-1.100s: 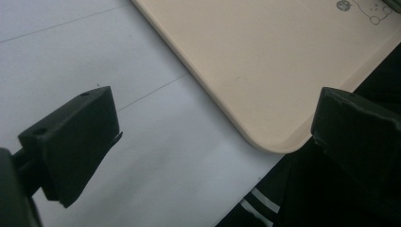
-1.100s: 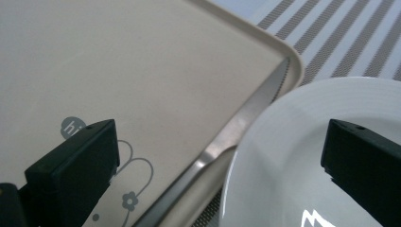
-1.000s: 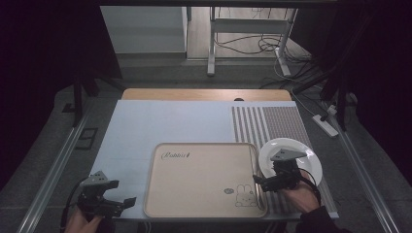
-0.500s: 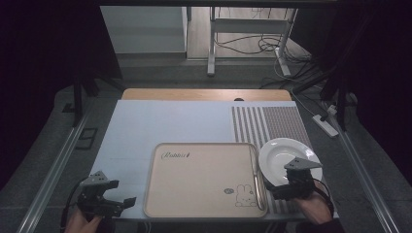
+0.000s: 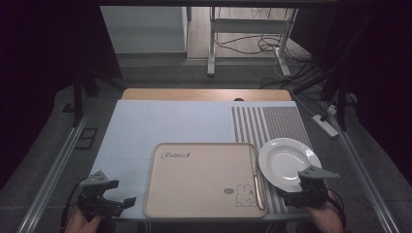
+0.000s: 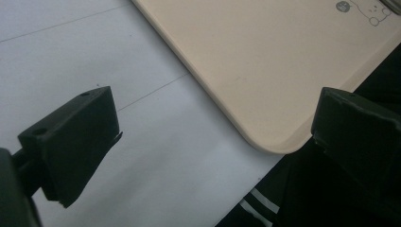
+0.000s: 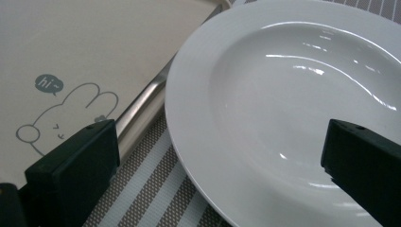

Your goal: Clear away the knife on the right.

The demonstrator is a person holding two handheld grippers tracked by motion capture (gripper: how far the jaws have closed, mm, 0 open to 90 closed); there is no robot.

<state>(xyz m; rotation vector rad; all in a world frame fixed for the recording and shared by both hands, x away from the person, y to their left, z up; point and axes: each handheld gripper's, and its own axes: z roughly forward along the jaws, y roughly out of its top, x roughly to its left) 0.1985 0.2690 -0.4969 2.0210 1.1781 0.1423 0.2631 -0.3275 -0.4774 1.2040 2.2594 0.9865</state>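
A beige tray (image 5: 204, 179) with a rabbit drawing lies at the table's near middle. A slim metal utensil (image 5: 256, 177) rests along its right rim. A white plate (image 5: 289, 162) lies empty on the striped mat just right of the tray. My right gripper (image 5: 297, 190) hovers open at the plate's near edge. In the right gripper view its jaws stand wide apart, the gripper (image 7: 222, 146) framing the plate (image 7: 293, 109) and the utensil (image 7: 142, 111). My left gripper (image 5: 119, 204) is open near the tray's near-left corner (image 6: 265, 71), with nothing between its jaws.
A pale blue-white mat (image 5: 160, 126) covers the table's left and middle. A grey striped mat (image 5: 272, 124) covers the right. The table's near edge (image 6: 246, 208) runs just below the left gripper. Cables and a power strip (image 5: 325, 124) lie on the floor beyond the right side.
My right gripper has drawn back toward the person and to the right, off the plate, which now lies uncovered. The left gripper has stayed put.
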